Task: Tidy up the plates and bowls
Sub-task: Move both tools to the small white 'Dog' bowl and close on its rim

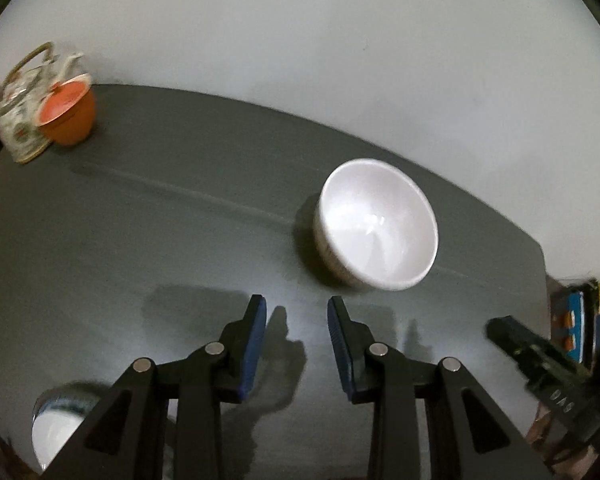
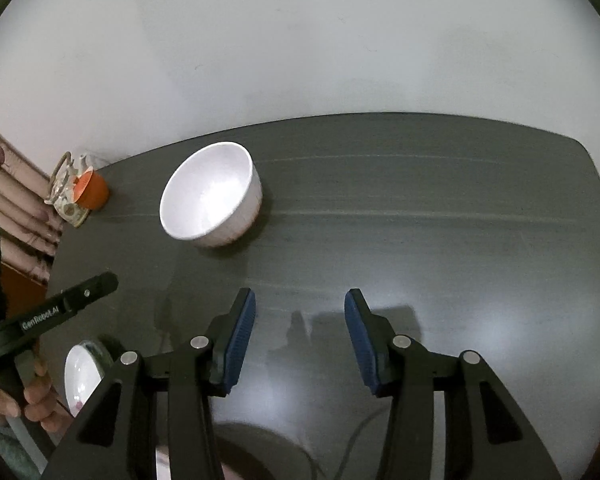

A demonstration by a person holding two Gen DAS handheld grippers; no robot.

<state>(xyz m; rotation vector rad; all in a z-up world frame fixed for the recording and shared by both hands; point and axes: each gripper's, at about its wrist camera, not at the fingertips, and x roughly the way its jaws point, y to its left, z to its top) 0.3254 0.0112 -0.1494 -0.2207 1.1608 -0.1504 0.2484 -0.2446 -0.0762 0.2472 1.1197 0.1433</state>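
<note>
Two bowls are in play, but only one shows whole: the white bowl (image 1: 376, 226) stands upright on the dark table (image 1: 160, 232), well ahead of both tools and touched by neither. The second bowl (image 1: 58, 424) sits at the near left and is mostly hidden behind the left gripper's black frame, so only a pale crescent of its inside and a darker rim can be made out. From the right wrist view a round shape at the bottom edge is cut off and too blurred to name.

The left gripper (image 1: 297, 305) hovers over bare tabletop with its blue pads apart and nothing between them. The right gripper (image 2: 300, 298) does the same, its fingers spread a little wider, also empty. A hand (image 2: 28, 396) wraps the left tool's handle at the frame's left border.

At the far left corner an orange pot (image 1: 68, 112) stands against a patterned teapot (image 1: 24, 108), both smeared by motion. The table's back edge meets a plain pale wall (image 2: 300, 48), and its right half lies open.
</note>
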